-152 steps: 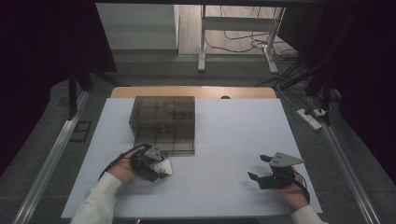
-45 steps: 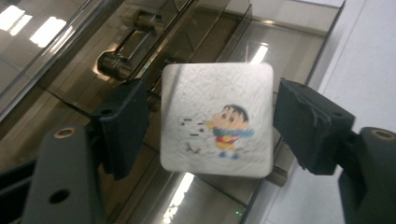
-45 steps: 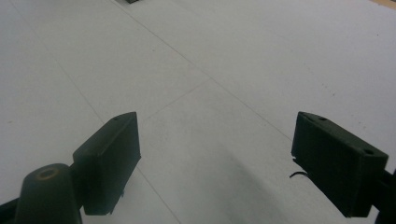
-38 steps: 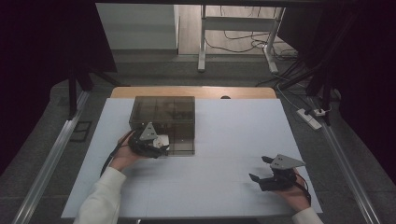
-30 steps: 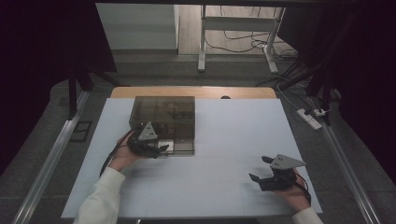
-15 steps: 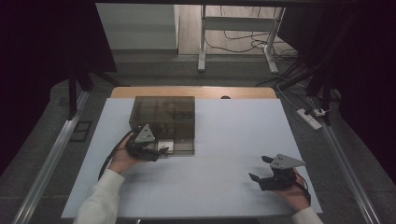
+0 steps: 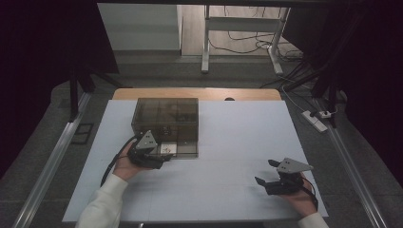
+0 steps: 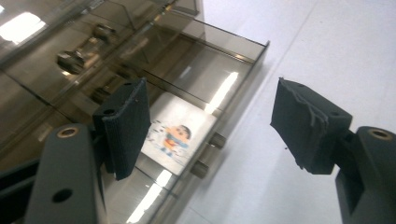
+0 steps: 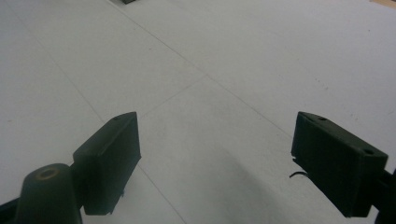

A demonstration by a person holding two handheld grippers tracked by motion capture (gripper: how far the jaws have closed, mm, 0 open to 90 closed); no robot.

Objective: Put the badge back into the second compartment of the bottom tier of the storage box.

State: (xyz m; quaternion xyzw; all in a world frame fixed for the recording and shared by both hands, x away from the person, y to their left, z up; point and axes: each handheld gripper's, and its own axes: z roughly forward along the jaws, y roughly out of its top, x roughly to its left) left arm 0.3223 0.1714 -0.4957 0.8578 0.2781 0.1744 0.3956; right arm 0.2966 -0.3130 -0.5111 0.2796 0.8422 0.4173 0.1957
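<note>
A smoky transparent drawer box (image 7: 166, 118) stands at the table's left middle. A white card with a cartoon figure (image 7: 166, 149) lies in its bottom front drawer. In the left gripper view the card (image 8: 180, 133) shows through the tinted drawer wall, beside two small round knobs (image 8: 205, 154). My left gripper (image 7: 159, 159) is at the box's front left corner, open, with nothing between its fingers (image 8: 212, 116). My right gripper (image 7: 265, 172) hovers open over bare table at the front right, also holding nothing (image 9: 217, 154).
The white table (image 7: 237, 142) has a wooden strip along its far edge. Small dark items sit in the box's upper compartments (image 8: 77, 58). A power strip (image 7: 316, 120) and cables lie on the floor to the right. Metal rails run along both sides.
The left gripper carried a white card from the table up to the box front and let it go. The card now lies in the drawer. The right gripper has barely moved.
</note>
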